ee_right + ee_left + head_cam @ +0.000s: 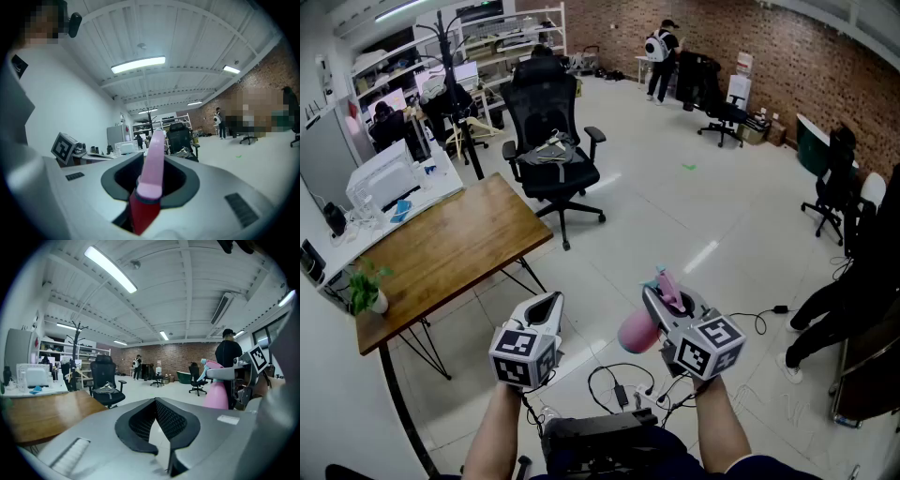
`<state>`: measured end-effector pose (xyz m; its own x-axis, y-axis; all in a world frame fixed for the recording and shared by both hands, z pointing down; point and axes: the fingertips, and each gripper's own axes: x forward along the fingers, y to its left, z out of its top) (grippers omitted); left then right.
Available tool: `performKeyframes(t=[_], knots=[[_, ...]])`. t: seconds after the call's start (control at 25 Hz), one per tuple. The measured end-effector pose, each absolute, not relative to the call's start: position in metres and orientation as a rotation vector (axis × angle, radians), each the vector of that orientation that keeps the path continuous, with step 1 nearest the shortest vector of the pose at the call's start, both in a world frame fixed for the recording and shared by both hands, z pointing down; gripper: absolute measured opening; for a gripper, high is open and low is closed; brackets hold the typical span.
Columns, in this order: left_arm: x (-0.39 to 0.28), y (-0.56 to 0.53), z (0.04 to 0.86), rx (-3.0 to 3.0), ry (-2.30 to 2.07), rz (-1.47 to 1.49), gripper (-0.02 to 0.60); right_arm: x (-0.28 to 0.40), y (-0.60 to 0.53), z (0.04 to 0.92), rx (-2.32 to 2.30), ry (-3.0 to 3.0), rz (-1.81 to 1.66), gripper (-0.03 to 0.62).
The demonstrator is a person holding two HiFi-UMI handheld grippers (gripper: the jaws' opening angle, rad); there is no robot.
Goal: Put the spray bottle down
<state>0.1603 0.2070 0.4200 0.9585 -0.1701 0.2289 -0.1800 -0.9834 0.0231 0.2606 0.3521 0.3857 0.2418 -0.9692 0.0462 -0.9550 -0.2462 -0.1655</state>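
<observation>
My right gripper (pixel 664 302) is shut on a pink spray bottle (pixel 637 333). Its round body hangs to the left of the jaws and its spray head sticks out ahead of them. In the right gripper view the pink and red part of the bottle (pixel 151 183) fills the gap between the jaws. The left gripper view shows the bottle (pixel 215 392) upright at the right, in the right gripper (pixel 234 372). My left gripper (pixel 553 302) hovers beside it, its jaws closed with nothing between them. Both are held in the air above the floor.
A wooden table (pixel 450 248) stands to the left with a small potted plant (pixel 366 286) at its near corner. Behind it is a black office chair (pixel 551 150). Cables and a power strip (pixel 623 392) lie on the floor below my hands. A person (pixel 839 314) is at the right edge.
</observation>
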Motion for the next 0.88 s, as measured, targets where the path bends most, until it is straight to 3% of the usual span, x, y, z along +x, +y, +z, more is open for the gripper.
performKeyframes(t=[0.88], knots=[[0.012, -0.07, 0.431, 2.945, -0.587, 0.344, 0.009, 0.146, 0.052, 0.386, -2.224, 2.111, -0.239, 0.115]])
